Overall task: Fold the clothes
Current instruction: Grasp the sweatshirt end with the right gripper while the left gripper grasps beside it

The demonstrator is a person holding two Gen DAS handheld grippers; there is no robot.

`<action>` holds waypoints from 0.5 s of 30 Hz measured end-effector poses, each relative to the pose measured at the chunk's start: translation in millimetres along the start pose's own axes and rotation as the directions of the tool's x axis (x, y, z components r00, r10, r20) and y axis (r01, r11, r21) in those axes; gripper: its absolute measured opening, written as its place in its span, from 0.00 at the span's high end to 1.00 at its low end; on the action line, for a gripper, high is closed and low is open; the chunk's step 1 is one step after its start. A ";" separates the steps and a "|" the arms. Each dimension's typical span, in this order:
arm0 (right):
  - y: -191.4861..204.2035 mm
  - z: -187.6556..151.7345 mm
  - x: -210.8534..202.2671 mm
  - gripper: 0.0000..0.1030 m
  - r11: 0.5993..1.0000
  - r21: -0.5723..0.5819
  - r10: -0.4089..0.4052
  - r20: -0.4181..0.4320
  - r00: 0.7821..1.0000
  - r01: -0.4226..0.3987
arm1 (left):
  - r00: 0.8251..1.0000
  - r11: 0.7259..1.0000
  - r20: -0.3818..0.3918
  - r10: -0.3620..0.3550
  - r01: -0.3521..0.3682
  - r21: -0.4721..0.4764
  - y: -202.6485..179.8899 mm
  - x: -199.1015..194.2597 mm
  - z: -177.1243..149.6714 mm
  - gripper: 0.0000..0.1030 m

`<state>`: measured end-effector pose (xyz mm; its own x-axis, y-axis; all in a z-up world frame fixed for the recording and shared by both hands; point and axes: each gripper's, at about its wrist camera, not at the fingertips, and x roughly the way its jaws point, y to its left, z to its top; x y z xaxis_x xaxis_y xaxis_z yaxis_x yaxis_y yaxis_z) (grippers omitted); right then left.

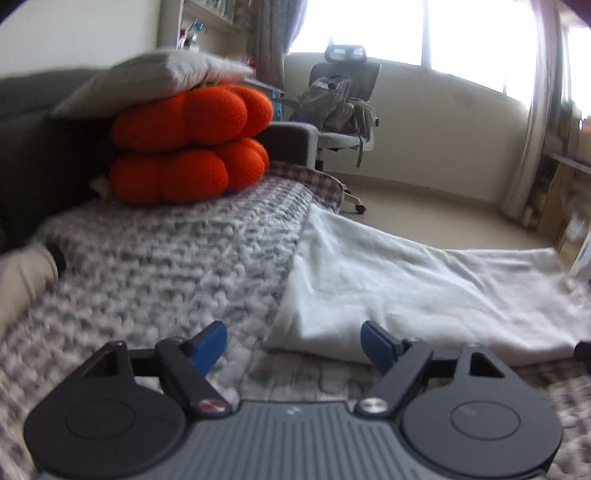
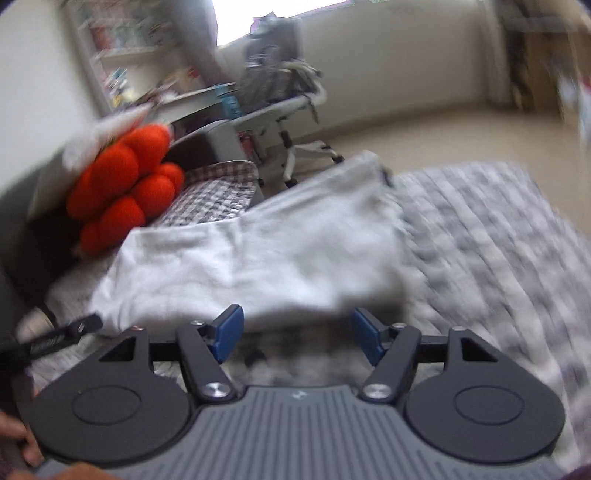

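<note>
A white folded garment (image 1: pixel 406 295) lies flat on the grey knitted blanket (image 1: pixel 166 266) that covers the bed. My left gripper (image 1: pixel 293 345) is open at the garment's near left corner, and its blue pads (image 1: pixel 208 345) stand apart from the cloth edge that lies between them. In the right wrist view the same garment (image 2: pixel 258 258) is blurred. My right gripper (image 2: pixel 299 334) is open just before its near edge, with nothing pressed between the pads. A dark gripper part (image 2: pixel 59 336) shows at the lower left of that view.
Two orange plush cushions (image 1: pixel 188 147) are stacked under a white pillow (image 1: pixel 155 74) at the bed's far left. Beyond the bed stand an office chair with a bag (image 1: pixel 340 107), shelves (image 1: pixel 210 22) and a bright window (image 1: pixel 424 29). A sleeve (image 1: pixel 22 280) shows at the left.
</note>
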<state>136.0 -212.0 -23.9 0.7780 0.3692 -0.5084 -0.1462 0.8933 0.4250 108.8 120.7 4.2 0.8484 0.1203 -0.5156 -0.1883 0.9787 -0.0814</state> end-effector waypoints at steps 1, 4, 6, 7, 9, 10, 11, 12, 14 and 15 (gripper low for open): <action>-9.0 -0.6 -2.5 0.34 0.999 0.035 0.017 -0.001 1.000 -0.017 | 0.999 0.999 -0.030 -0.032 0.031 -0.042 4.0 4.4 0.6 0.22; -18.3 2.8 -3.3 0.34 0.994 0.097 0.054 0.004 0.999 -0.054 | 0.987 0.981 -0.102 -0.120 0.102 -0.166 13.9 18.7 2.6 0.20; -19.3 6.1 -0.1 0.33 0.989 0.131 0.061 0.013 0.998 -0.062 | 0.985 0.969 -0.102 -0.136 0.111 -0.221 15.6 25.8 5.1 0.16; -20.3 7.5 2.0 0.33 0.987 0.146 0.066 0.019 0.998 -0.068 | 0.985 0.965 -0.103 -0.138 0.110 -0.238 15.3 29.7 6.5 0.14; -23.6 9.5 7.2 0.33 0.982 0.169 0.082 0.034 0.996 -0.087 | 0.984 0.957 -0.106 -0.140 0.107 -0.271 14.5 37.5 9.3 0.13; -24.9 10.8 8.8 0.33 0.980 0.177 0.088 0.040 0.995 -0.094 | 0.986 0.957 -0.104 -0.132 0.099 -0.274 13.0 40.2 10.4 0.13; -26.5 12.2 10.3 0.33 0.976 0.191 0.094 0.047 0.994 -0.101 | 0.987 0.957 -0.099 -0.125 0.094 -0.275 11.3 42.3 11.2 0.14; -28.5 13.4 11.7 0.33 0.972 0.209 0.099 0.055 0.994 -0.108 | 0.989 0.957 -0.094 -0.118 0.088 -0.276 9.8 44.5 12.1 0.15; -32.5 15.8 14.3 0.33 0.963 0.242 0.104 0.070 0.992 -0.118 | 0.991 0.958 -0.093 -0.094 0.065 -0.278 8.6 48.4 13.5 0.29; -34.1 16.7 14.9 0.36 0.961 0.251 0.100 0.075 0.992 -0.116 | 0.994 0.960 -0.089 -0.068 0.041 -0.275 9.1 48.1 14.4 0.38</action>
<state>162.8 -241.2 -33.4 0.8033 0.4362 -0.4055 -0.0770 0.7512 0.6555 154.9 137.7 -9.1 0.8119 0.0387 -0.5825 -0.2825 0.8992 -0.3341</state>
